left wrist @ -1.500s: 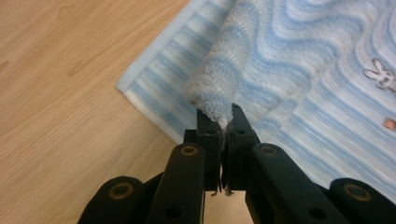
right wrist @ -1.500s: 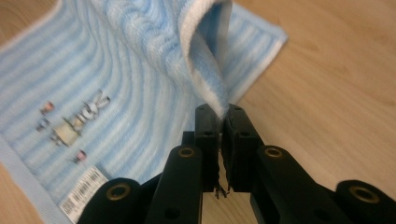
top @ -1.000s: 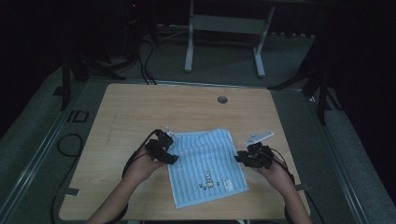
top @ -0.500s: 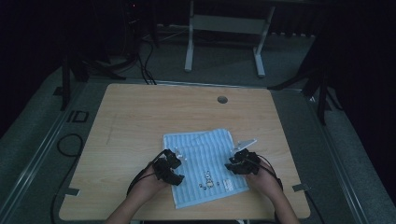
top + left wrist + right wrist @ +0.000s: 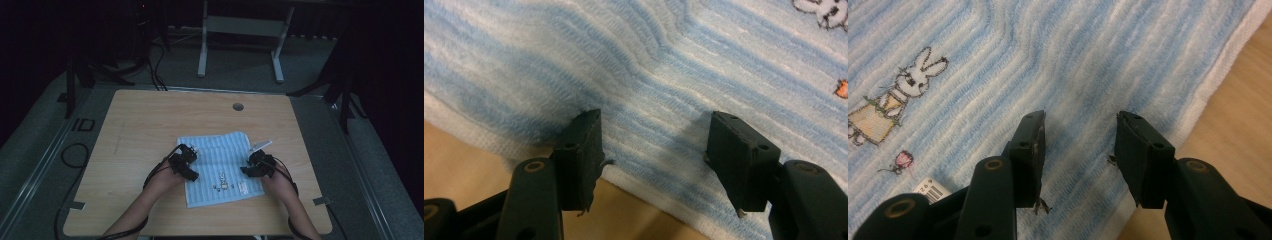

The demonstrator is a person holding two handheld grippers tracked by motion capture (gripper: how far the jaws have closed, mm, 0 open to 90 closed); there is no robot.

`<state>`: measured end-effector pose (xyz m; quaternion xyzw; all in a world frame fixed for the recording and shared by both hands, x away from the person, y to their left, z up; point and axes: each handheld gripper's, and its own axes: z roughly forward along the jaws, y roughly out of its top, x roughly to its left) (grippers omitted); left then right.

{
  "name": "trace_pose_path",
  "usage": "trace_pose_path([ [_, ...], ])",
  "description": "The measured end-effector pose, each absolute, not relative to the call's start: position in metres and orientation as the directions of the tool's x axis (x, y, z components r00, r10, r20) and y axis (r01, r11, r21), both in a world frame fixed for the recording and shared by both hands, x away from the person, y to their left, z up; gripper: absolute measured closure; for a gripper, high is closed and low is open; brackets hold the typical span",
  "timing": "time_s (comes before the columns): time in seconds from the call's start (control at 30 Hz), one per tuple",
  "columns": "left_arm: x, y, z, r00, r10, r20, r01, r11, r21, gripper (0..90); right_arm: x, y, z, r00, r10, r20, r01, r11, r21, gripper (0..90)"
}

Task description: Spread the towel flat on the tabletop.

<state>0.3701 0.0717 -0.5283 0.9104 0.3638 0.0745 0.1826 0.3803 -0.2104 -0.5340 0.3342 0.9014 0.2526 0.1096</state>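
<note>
We count one blue-striped towel (image 5: 220, 167) on one wooden table (image 5: 150, 125). Two grippers: left gripper (image 5: 186, 162), right gripper (image 5: 256, 165). One embroidered rabbit (image 5: 895, 97) and one barcode tag (image 5: 930, 189) on the towel.

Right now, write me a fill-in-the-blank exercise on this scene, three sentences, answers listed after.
1. The towel lying on the table has white and ____ stripes.
2. The jaws of the left claw stand ____, with the towel's edge beneath them.
3. Near the right claw, the towel shows a stitched picture of a ____ in a dress.

Missing words: blue; open; rabbit
</note>
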Motion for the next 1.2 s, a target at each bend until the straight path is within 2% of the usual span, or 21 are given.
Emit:
trace_pose_path([
  [0.1, 0.386, 0.071, -0.528, 0.72, 0.694, 0.003, 0.64, -0.667, 0.38, 38.4, 0.391, -0.212, -0.533, -0.74, 0.672, -0.03, 0.564, 0.644, 0.517, 52.7],
  [0.2, 0.401, 0.068, -0.526, 0.711, 0.702, 0.045, 0.643, -0.675, 0.362, 36.6, 0.402, -0.213, -0.533, -0.724, 0.689, -0.02, 0.587, 0.631, 0.507, 51.7],
  [0.47, 0.422, 0.065, -0.526, 0.675, 0.737, 0.037, 0.681, -0.642, 0.351, 36.6, 0.424, -0.214, -0.531, -0.688, 0.725, -0.015, 0.629, 0.607, 0.485, 51.8],
  [0.6, 0.407, 0.064, -0.518, 0.698, 0.716, 0.002, 0.661, -0.646, 0.381, 36.6, 0.419, -0.215, -0.525, -0.688, 0.725, -0.006, 0.623, 0.595, 0.508, 50.6],
  [0.7, 0.382, 0.065, -0.513, 0.751, 0.66, -0.004, 0.612, -0.694, 0.381, 36.6, 0.403, -0.219, -0.518, -0.709, 0.705, -0.009, 0.59, 0.6, 0.54, 49.9],
  [0.93, 0.339, 0.071, -0.513, 0.781, 0.623, -0.038, 0.581, -0.704, 0.409, 36.5, 0.355, -0.232, -0.519, -0.753, 0.658, -0.019, 0.538, 0.632, 0.558, 46.1],
  [1.1, 0.334, 0.063, -0.527, 0.783, 0.622, 0.0, 0.574, -0.723, 0.386, 36.5, 0.343, -0.236, -0.53, -0.752, 0.658, -0.042, 0.538, 0.648, 0.539, 46.2],
  [1.2, 0.333, 0.058, -0.53, 0.789, 0.614, -0.001, 0.561, -0.72, 0.409, 36.6, 0.341, -0.239, -0.534, -0.754, 0.656, -0.031, 0.536, 0.643, 0.547, 49.3],
])
